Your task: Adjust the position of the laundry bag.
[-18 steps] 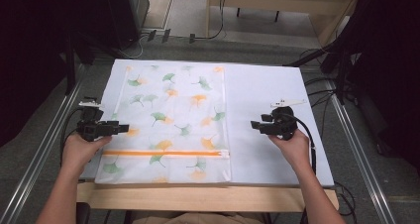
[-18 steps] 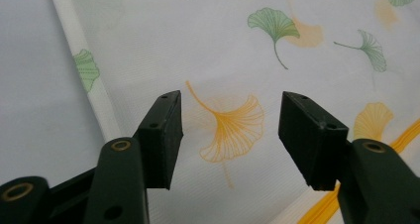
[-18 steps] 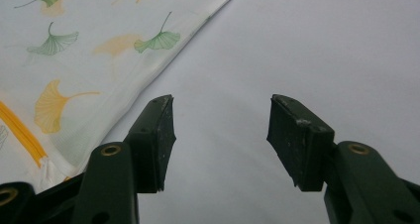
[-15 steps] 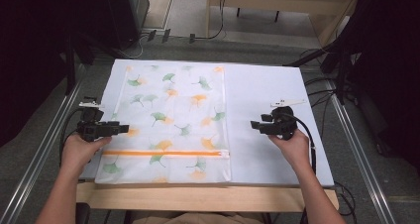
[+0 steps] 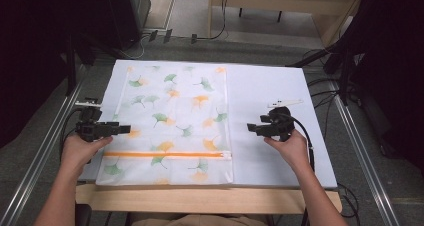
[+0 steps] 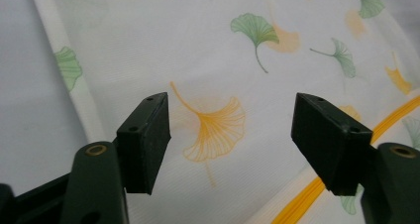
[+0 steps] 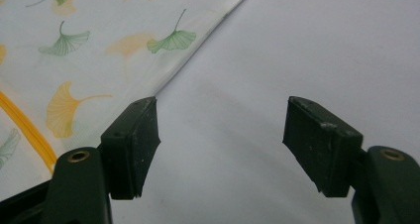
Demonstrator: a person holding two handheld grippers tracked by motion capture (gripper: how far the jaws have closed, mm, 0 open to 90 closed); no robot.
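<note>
A white mesh bag (image 5: 172, 123) printed with green and orange ginkgo leaves is lying flat on the left half of the white tabletop (image 5: 265, 86), its orange zipper (image 5: 165, 154) running across the end nearest the person. The left gripper (image 5: 120, 130) is hovering over the bag's left edge, held in the person's left hand (image 5: 80, 151), with its 2 jaws pointing toward the bag's middle. In the left gripper view the left gripper (image 6: 230, 135) is standing spread wide with nothing between its jaws, an orange leaf print (image 6: 215, 127) showing in the gap and the zipper (image 6: 317, 184) passing under the right-hand jaw. The right gripper (image 5: 252, 128) is hovering over bare tabletop just beside the bag's right edge, held in the right hand (image 5: 290, 148). In the right gripper view the right gripper (image 7: 223, 140) is likewise standing spread wide and empty, with the bag's edge (image 7: 193, 65) running diagonally past one jaw. A small white clip-like item (image 5: 284, 104) is lying just beyond the right gripper.
</note>
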